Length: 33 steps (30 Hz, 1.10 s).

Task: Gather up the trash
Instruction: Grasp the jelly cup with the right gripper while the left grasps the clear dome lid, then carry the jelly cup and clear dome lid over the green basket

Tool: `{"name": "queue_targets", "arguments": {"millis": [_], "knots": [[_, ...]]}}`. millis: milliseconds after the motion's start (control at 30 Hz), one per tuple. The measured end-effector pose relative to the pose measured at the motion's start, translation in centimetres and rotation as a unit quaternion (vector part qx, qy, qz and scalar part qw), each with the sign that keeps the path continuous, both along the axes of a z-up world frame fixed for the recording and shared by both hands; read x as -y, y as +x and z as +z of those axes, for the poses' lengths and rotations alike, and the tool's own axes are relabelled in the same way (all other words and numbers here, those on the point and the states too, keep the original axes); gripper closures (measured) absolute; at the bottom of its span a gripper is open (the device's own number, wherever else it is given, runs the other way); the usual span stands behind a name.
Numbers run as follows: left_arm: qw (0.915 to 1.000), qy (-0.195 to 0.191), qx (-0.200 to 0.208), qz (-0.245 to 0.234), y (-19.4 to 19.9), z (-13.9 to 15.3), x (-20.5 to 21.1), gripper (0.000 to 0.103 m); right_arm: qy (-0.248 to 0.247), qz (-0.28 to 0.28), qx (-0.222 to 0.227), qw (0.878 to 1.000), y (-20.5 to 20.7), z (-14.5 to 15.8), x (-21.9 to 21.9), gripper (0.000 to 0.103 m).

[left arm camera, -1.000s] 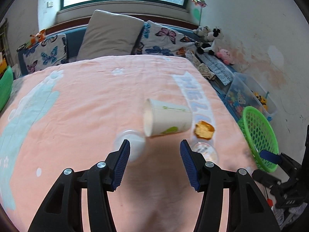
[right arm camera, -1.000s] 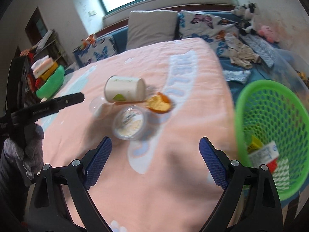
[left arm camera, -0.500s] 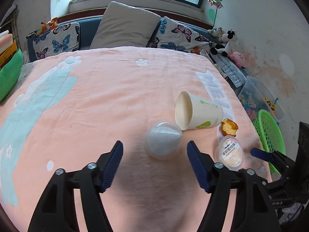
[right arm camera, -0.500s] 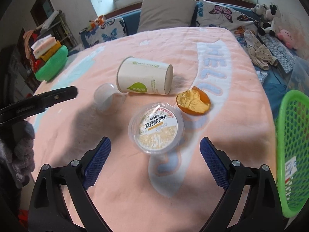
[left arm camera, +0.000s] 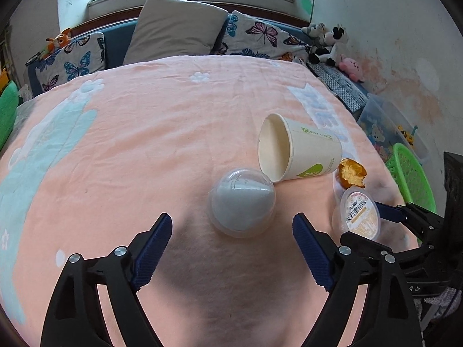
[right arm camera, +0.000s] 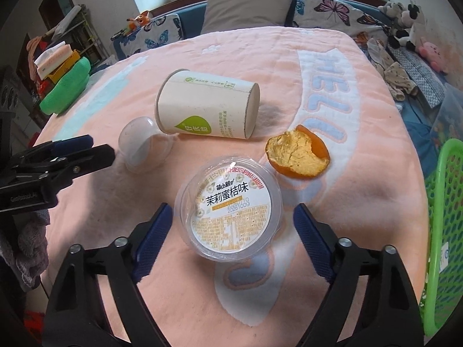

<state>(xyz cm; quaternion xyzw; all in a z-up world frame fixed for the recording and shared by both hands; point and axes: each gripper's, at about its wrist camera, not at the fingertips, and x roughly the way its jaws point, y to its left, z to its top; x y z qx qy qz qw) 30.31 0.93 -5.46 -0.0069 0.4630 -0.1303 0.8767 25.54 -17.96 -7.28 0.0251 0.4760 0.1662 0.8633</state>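
On the pink blanket [left arm camera: 144, 144] lie a clear dome lid [left arm camera: 241, 202], a tipped paper cup [left arm camera: 298, 150], an orange peel [left arm camera: 351, 173] and a sealed jelly cup [left arm camera: 360, 215]. My left gripper [left arm camera: 232, 225] is opening, and the near half of the dome lid sits between its blue pads without touching them. My right gripper [right arm camera: 233, 211] is closing around the jelly cup [right arm camera: 231, 211], with its pads a little off the rim on both sides. The paper cup [right arm camera: 208, 110], the dome lid [right arm camera: 141, 147] and the peel [right arm camera: 298, 156] lie beyond it.
A green mesh basket [right arm camera: 445, 231] with some wrappers stands off the bed's right edge, also visible as the basket [left arm camera: 413, 179]. Pillows [left arm camera: 173, 26] and plush toys [left arm camera: 327, 40] line the headboard. A clear toy bin [left arm camera: 385, 121] stands by the wall. A green cushion [right arm camera: 66, 89] lies at the left.
Both grippers came down and closer to the trash. The left jaws widened and now flank the dome lid. The right gripper swung from the basket side to the jelly cup, and its jaws narrowed.
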Motion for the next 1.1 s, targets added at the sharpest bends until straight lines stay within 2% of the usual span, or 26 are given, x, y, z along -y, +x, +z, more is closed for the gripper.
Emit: {"name": "queue_targets", "arguments": {"millis": [167,367,700,1100], "knots": [[0.9999,0.011,-0.005,-0.007,1.0,-0.9,0.8,0.021,0.016,0.007,-0.005,1.0,-0.2,0.1,0.2,0.037],[0.9998,0.013,0.002,-0.013,1.9,-1.3,1.5,0.022,0.026,0.01,0.006,1.0,-1.2,1.2,0.4,0.038],[0.9998,0.011,-0.005,-0.014,2.9,-2.6,2.0,0.046,0.033,0.005,0.024,0.999,-3.4,3.2,1.7,0.038],[0.9998,0.014,0.01,-0.013,1.3,-1.2,2.1,0.046,0.036,-0.037,0.033,0.998,-5.6,3.9,5.2,0.038]]}}
